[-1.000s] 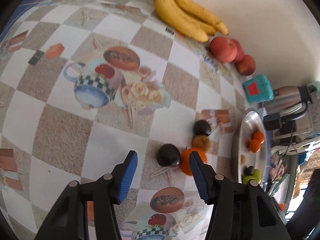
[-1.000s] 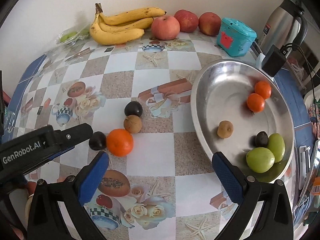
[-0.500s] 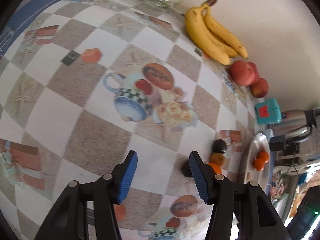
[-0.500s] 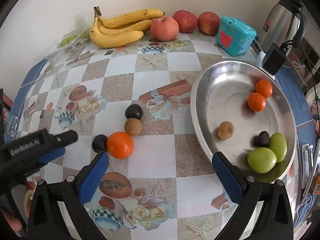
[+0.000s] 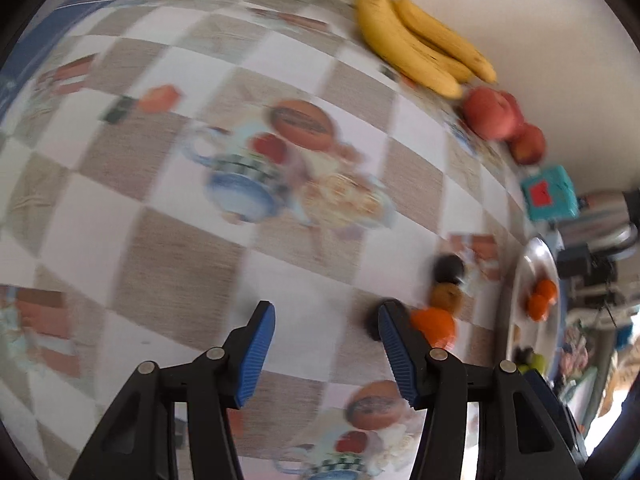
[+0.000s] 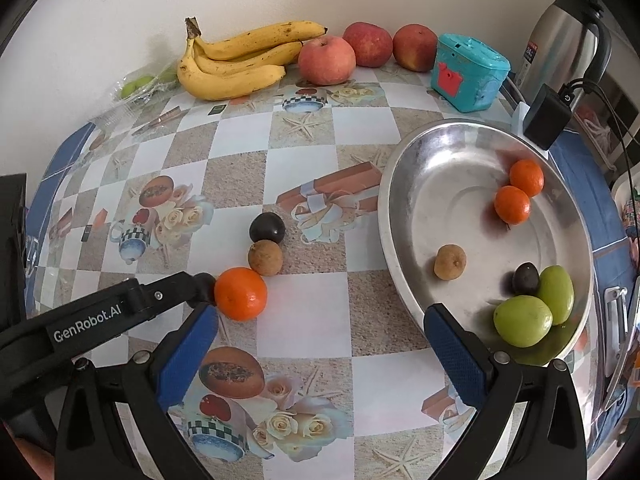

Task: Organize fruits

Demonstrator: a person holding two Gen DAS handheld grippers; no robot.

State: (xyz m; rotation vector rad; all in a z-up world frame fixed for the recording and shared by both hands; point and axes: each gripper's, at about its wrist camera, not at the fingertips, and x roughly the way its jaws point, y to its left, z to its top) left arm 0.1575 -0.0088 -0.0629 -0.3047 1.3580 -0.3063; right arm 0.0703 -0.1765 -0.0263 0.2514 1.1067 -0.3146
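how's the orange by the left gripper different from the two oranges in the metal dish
The loose orange lies on the tablecloth, outside the metal dish; the two dish oranges lie inside it, at its far side. The loose orange is single and looks bigger, though it is nearer the camera; the dish oranges sit as a pair. All three are round and bright orange.

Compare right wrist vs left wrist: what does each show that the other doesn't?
Right wrist only: the brown fruit in the metal bowl, the left gripper's arm, sharp detail.
Left wrist only: the left gripper, open with nothing between its fingers; its picture is motion-blurred.
Both: bananas, apples, teal box, loose orange on the tablecloth.
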